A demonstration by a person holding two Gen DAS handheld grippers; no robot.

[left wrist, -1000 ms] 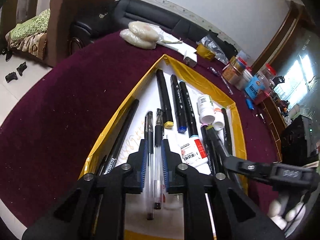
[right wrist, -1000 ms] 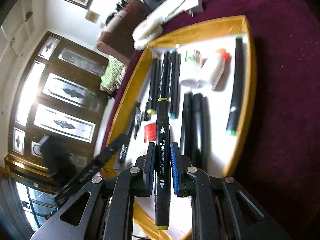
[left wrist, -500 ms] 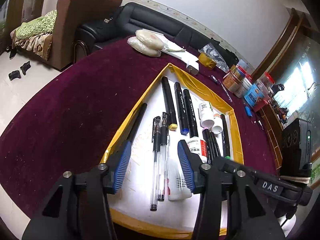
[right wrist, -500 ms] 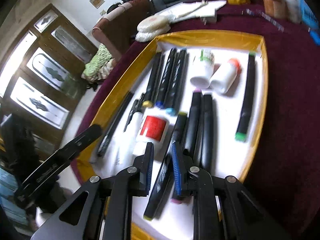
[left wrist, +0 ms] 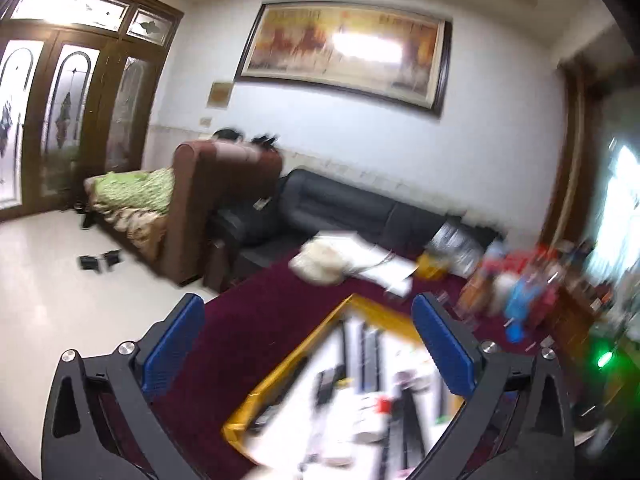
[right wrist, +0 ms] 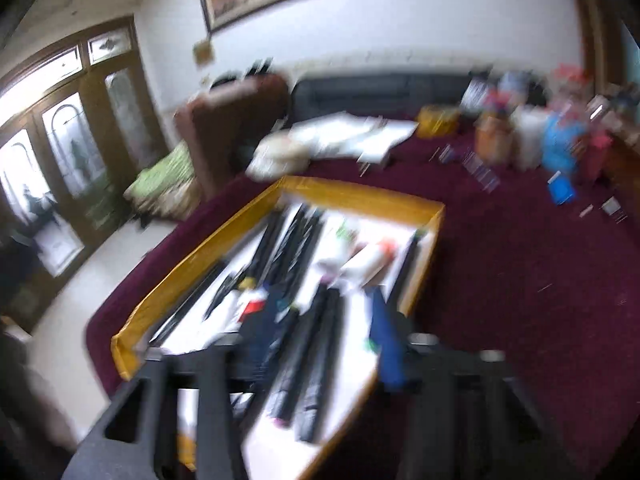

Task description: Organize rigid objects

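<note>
A yellow-rimmed tray (left wrist: 280,368) with a white floor lies on the maroon table and holds black markers (right wrist: 308,360), pens and small white bottles (right wrist: 360,260), all blurred. My left gripper (left wrist: 310,340) hangs above the tray's far left corner and points towards the room. Its jaws are opening wide, with nothing between the blue pads (left wrist: 176,340). Over the near part of the tray (right wrist: 200,256), my right gripper (right wrist: 324,336) also has its jaws opening. The markers lie loose below it, and its pads (right wrist: 386,340) touch none of them.
Beyond the tray lie white bags and papers (left wrist: 340,258). Jars and bottles (right wrist: 532,140) crowd the table's far right. A dark sofa (left wrist: 360,208) and a brown armchair (left wrist: 216,200) stand behind. The maroon cloth (right wrist: 520,280) stretches right of the tray.
The left gripper let go of the two pens, opened wide, rose and tipped up towards the room. The right gripper laid its yellow-capped marker in the tray, opened and lifted.
</note>
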